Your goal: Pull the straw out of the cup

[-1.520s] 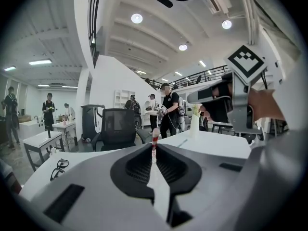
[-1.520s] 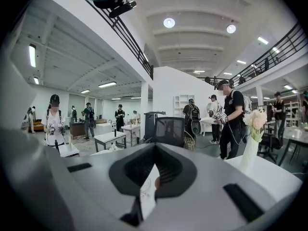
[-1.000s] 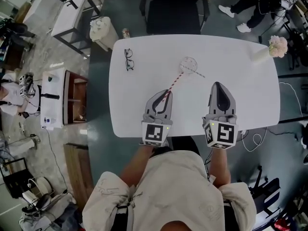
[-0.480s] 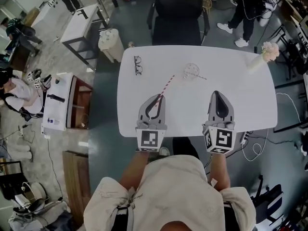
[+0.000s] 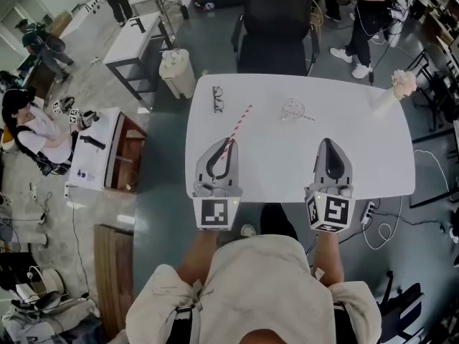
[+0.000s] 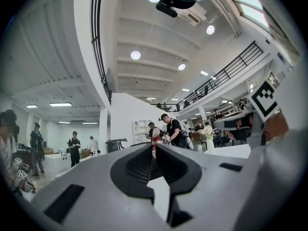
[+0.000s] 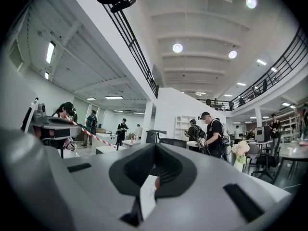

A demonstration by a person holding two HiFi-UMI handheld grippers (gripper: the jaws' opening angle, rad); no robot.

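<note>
Clamping the red-and-white striped straw (image 5: pixel 240 122), the left gripper's (image 5: pixel 229 141) jaws hold it well apart from the clear round cup (image 5: pixel 292 108) on the white surface (image 5: pixel 366 145). Removal looks complete; the right gripper's (image 5: pixel 327 141) jaws are clenched, empty.

I can read no words, numbers or brand names anywhere. The only signs are coded patterns without letters. One black-and-white square marker (image 5: pixel 212 213) sits on the cube of my left gripper (image 5: pixel 227 142), lower left of centre in the head view. A second square marker (image 5: pixel 329 213) sits on my right gripper (image 5: pixel 328 142), lower right. A third square marker (image 6: pixel 266 97) shows at the right edge of the left gripper view.
</note>
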